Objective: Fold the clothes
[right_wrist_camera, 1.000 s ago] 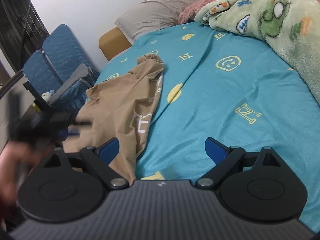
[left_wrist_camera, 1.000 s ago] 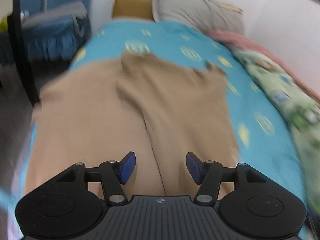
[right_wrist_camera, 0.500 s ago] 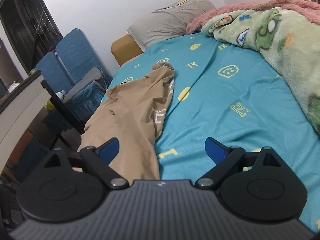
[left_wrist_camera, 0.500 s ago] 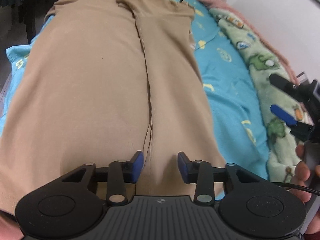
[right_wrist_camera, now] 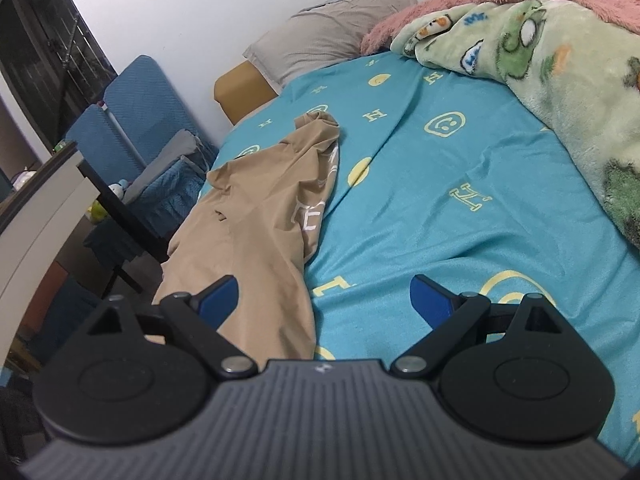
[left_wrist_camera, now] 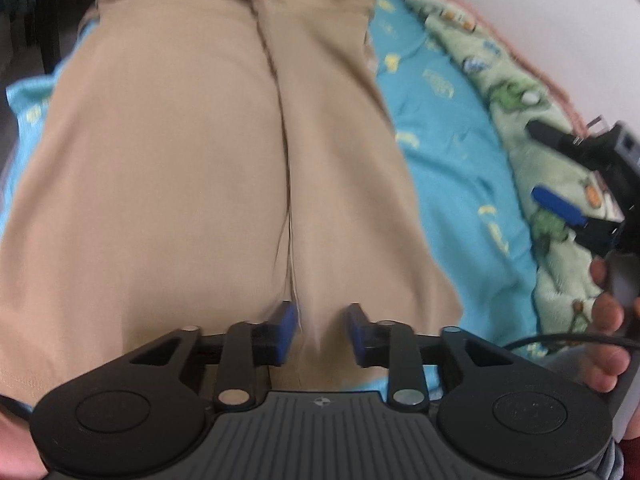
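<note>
Tan garment lies lengthwise on the blue bedsheet. Left gripper tilts down over its near hem, fingers part-spread around a fold, grip uncertain. Right gripper hovers alongside, spread wide and empty.

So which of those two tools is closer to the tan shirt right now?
The left. The left tool is right down on the tan shirt, its fingers straddling a ridge of cloth near the hem. The right tool hangs wide open above the shirt's edge and the blue sheet.
</note>
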The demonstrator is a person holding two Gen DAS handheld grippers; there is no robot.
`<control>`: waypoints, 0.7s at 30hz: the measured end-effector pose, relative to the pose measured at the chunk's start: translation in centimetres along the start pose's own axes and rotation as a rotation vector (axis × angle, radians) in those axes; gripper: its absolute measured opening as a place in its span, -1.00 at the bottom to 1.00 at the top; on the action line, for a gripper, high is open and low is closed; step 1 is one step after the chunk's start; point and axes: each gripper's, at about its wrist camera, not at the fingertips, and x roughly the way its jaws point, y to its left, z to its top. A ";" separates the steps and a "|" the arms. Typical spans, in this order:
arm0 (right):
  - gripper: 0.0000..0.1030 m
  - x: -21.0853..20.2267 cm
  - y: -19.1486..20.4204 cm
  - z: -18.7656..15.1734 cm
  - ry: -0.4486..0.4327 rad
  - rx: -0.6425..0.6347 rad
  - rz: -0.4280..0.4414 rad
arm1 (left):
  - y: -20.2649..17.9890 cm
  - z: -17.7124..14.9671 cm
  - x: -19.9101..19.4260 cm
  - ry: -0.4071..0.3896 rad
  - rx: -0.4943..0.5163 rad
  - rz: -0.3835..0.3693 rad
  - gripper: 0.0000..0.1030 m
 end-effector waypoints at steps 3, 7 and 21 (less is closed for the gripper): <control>0.83 0.2 -0.1 0.0 0.008 0.006 0.006 | 0.1 0.0 0.4 0.032 -0.001 0.004 -0.05; 0.83 0.3 -0.1 0.1 0.012 0.009 0.012 | -0.1 -0.3 -0.4 0.026 0.041 -0.001 -0.72; 0.83 -0.2 0.7 0.4 -0.024 -0.027 0.016 | 0.7 -0.2 -3.5 0.006 0.011 0.126 -0.93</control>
